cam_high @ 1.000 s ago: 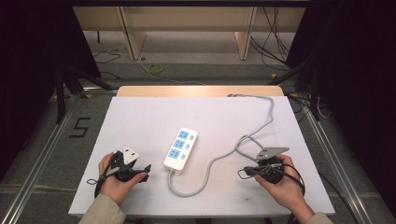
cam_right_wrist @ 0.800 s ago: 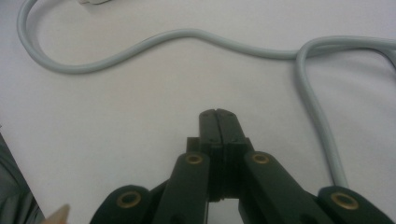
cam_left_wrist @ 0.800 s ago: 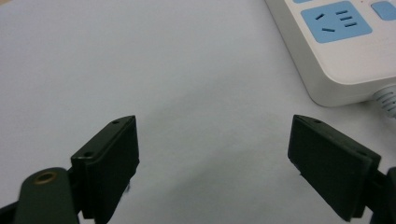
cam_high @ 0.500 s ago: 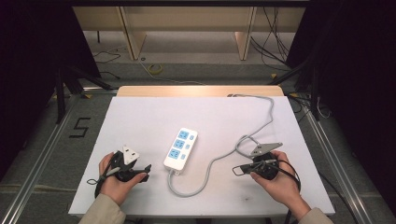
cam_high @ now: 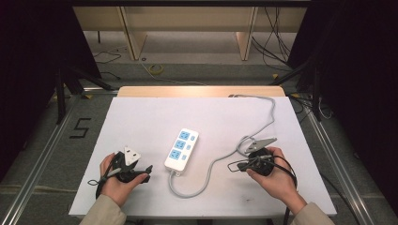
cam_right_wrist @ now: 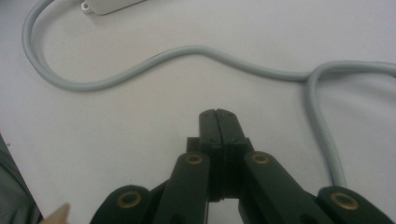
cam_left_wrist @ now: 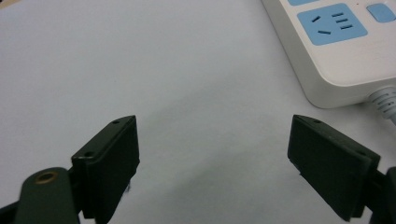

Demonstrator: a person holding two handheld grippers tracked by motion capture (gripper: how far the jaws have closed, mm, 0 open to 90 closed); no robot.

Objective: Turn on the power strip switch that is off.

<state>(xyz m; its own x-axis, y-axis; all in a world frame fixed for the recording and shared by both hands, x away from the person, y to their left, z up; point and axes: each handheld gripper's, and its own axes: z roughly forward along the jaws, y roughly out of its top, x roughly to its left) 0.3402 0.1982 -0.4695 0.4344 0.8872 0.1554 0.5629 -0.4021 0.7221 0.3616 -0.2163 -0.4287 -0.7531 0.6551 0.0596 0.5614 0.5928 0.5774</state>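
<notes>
A white power strip (cam_high: 182, 149) with blue sockets lies mid-table, and its grey cable (cam_high: 213, 165) loops off to the right and back. My left gripper (cam_high: 146, 172) rests to the strip's left and points at it. In the left gripper view that gripper (cam_left_wrist: 214, 126) stands wide open over bare table, nothing between the jaws, with the power strip (cam_left_wrist: 336, 42) at the upper right. My right gripper (cam_high: 232, 165) points left, close to the cable. In the right gripper view this gripper (cam_right_wrist: 218, 114) is shut on nothing, and the cable (cam_right_wrist: 187, 51) curves across just beyond its tips.
The white table top (cam_high: 141, 122) has a wooden strip along its far edge (cam_high: 202, 91). The cable runs off the far right corner (cam_high: 272, 110). Metal rails flank the table, and a "5" mark (cam_high: 80, 127) is on the floor at left.
My right gripper has shifted left, closer to the cable's bend, still shut. The left gripper and the power strip have not moved.
</notes>
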